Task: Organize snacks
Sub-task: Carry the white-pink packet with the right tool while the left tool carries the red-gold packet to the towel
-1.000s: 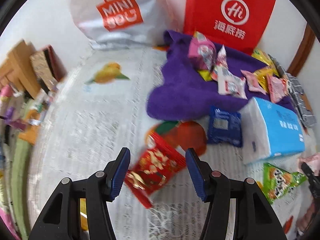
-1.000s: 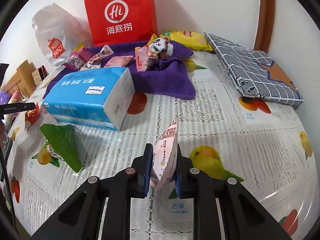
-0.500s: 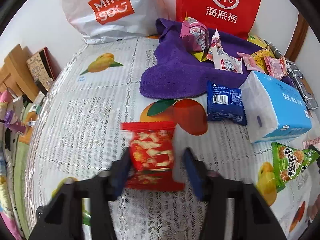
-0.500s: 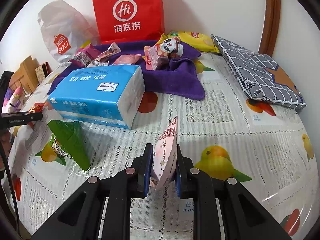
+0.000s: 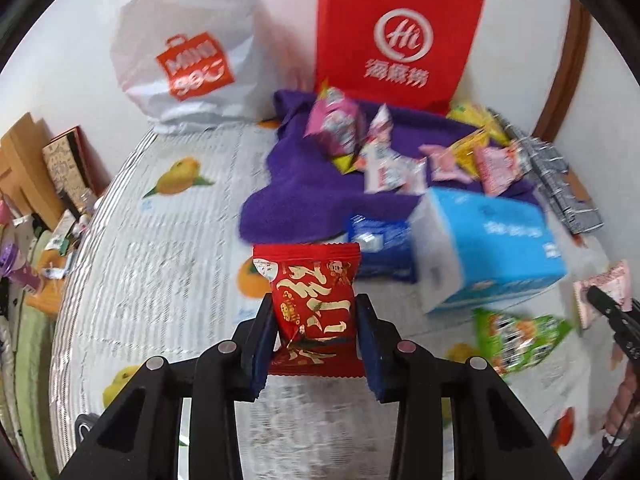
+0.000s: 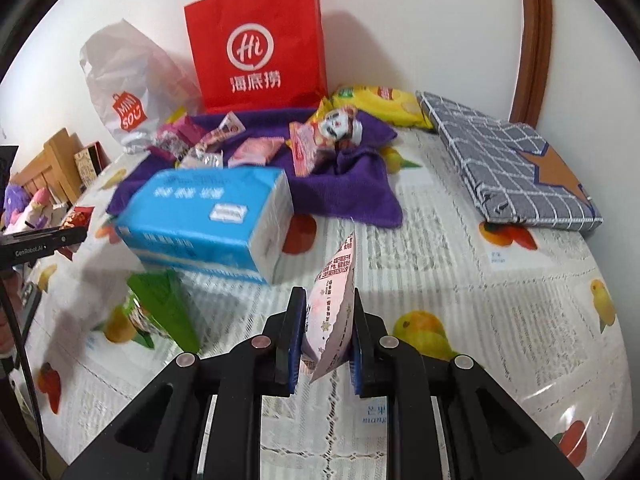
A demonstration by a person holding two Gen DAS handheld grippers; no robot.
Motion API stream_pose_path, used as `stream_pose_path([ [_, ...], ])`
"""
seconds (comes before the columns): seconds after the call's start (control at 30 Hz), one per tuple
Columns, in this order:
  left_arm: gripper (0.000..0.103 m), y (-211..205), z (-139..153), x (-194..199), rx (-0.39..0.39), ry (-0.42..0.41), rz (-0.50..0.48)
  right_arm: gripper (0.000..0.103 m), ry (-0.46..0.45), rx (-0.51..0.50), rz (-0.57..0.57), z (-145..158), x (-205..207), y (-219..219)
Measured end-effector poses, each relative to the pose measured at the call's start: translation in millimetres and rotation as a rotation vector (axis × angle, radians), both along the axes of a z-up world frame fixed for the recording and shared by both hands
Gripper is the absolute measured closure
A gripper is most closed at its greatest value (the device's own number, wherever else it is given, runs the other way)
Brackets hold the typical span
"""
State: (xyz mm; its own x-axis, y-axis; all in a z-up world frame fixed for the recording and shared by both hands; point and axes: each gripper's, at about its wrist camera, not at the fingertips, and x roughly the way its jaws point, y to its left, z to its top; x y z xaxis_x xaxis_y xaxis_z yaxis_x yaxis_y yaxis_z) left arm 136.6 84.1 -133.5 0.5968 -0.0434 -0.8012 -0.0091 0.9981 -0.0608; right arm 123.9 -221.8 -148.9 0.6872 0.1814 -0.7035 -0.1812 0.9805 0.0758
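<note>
My left gripper [image 5: 316,308] holds a red snack packet [image 5: 312,280] upright above the tablecloth, its jaws still closing, with both pads against the packet's sides. My right gripper [image 6: 327,300] is shut on a pink-and-white snack packet [image 6: 336,280] that stands on edge between the pads. Several small snacks [image 6: 256,148] lie on a purple towel [image 6: 352,184] at the back. A green packet [image 6: 160,312] and a dark blue packet [image 5: 380,248] lie on the table by a blue tissue pack [image 6: 208,216].
A red paper bag [image 6: 256,40] and a white plastic bag [image 6: 124,88] stand against the back wall. A grey checked fabric case [image 6: 512,168] lies at the back right, with a yellow chip bag [image 6: 380,104] beside it. Boxes and toys [image 5: 36,208] crowd the left table edge.
The left jaws have closed onto the red packet, which lay tilted on the table, and lifted it upright. The right gripper has risen slightly with its pink packet.
</note>
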Motion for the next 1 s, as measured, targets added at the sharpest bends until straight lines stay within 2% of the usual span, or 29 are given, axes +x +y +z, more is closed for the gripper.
stream_pose_path([
  [0.37, 0.067, -55.5, 36.9, 11.6, -0.060, -0.073, -0.077, 0.084, -0.089, 0.033, 0.031, 62.6, 10.9, 22.4],
  [0.57, 0.067, -63.9, 52.2, 12.1, -0.135, -0.087, -0.070, 0.084, -0.128, 0.022, 0.018, 83.8, 9.8, 32.5],
  [0.67, 0.067, -61.8, 60.6, 16.3, -0.172, -0.088, -0.059, 0.084, -0.139, 0.052, 0.028, 94.0, 10.6, 34.1],
  [1.0, 0.067, -69.2, 94.1, 37.6, -0.142, -0.144, -0.060, 0.084, -0.161, 0.064, 0.035, 113.4, 36.2, 44.5],
])
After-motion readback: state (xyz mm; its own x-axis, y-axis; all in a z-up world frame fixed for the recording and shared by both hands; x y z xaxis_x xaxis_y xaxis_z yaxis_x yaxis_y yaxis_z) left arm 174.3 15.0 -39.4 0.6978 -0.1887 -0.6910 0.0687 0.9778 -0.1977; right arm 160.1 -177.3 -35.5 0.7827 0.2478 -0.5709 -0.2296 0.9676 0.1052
